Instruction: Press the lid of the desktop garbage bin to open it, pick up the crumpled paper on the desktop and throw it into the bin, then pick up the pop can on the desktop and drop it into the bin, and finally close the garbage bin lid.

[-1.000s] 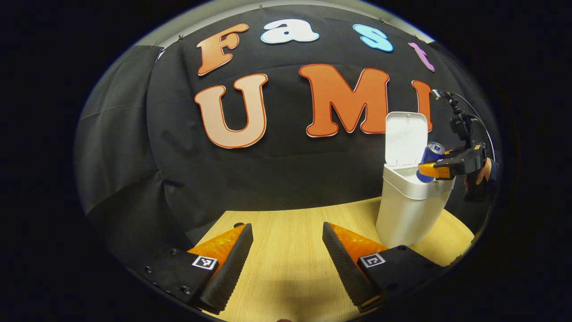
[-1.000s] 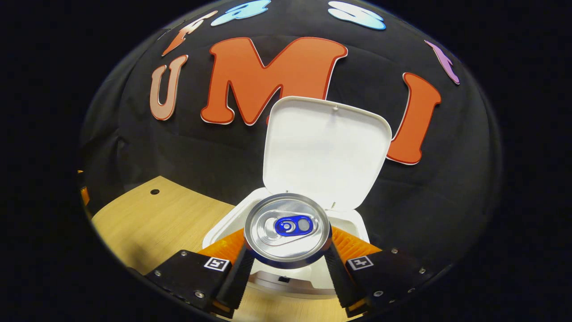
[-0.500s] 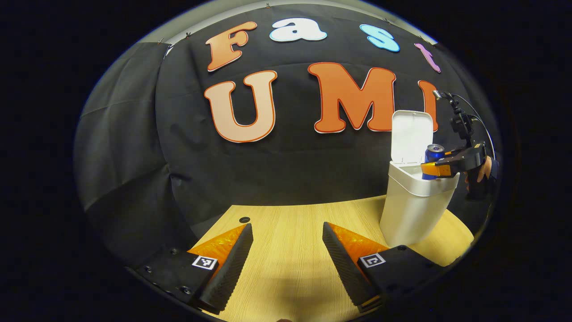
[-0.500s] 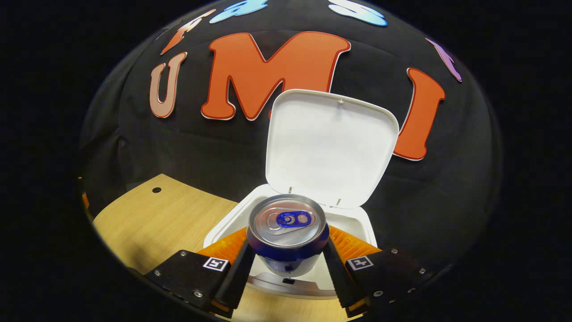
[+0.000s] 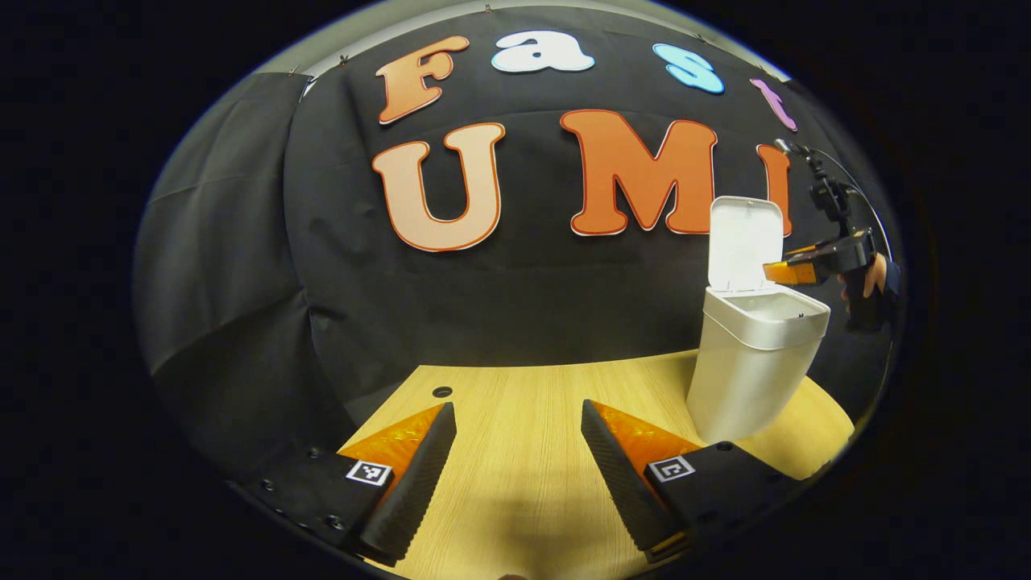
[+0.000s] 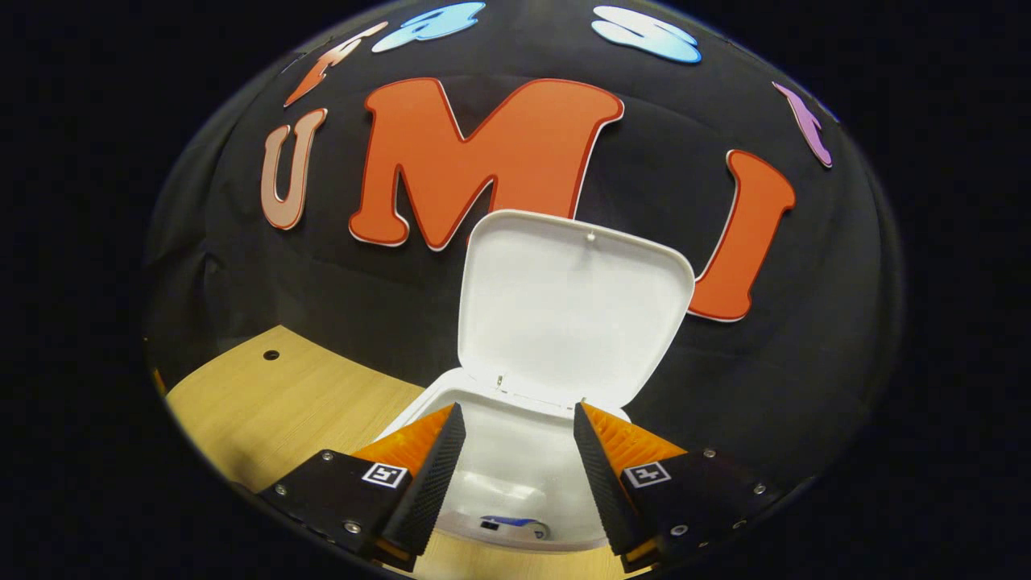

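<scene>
Now | both jaws open, empty | right gripper [image 6: 515,467] over bin [image 6: 523,475]: pop can [image 6: 515,525] inside

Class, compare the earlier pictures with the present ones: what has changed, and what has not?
The right claw released the pop can, which dropped into the garbage bin; the claw now hangs open above it. The lid stayed up, and the left claw stayed open over the desktop.

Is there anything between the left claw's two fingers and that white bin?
No. In the left gripper view, only bare wooden tabletop lies between the open left claw and the bin.
</scene>
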